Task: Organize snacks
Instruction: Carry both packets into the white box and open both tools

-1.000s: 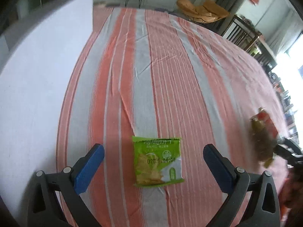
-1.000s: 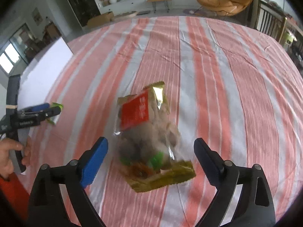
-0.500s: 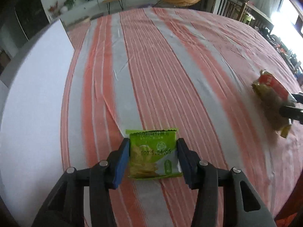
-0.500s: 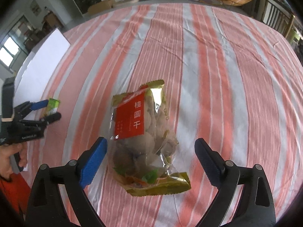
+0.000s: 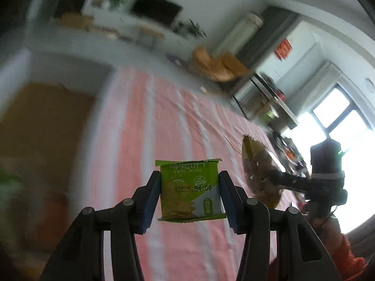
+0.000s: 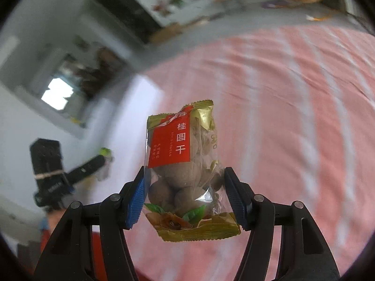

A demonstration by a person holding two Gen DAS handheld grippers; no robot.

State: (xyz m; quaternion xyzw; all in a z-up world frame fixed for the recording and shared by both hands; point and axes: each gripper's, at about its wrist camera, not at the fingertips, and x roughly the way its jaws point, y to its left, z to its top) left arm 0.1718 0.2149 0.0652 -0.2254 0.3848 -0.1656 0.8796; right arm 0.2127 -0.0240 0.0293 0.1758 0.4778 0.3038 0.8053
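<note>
Green cracker packet sits clamped in the left gripper, lifted clear of the striped cloth; the right gripper, jaws just closing, pinches the longan bag. Slick film (lumpy contents) could slip. Two snacks, two grippers, one box.

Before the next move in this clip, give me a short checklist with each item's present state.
1. Left gripper shut on the green cracker packet: ok, pads on both side edges.
2. Right gripper shut on the dried longan bag: ok, its jaws have just been closing on the bag.
3. Both packs off the striped tablecloth: ok.
4. Grippers apart from each other: ok.
5. Cardboard box at left open: cannot tell, blurred.
</note>
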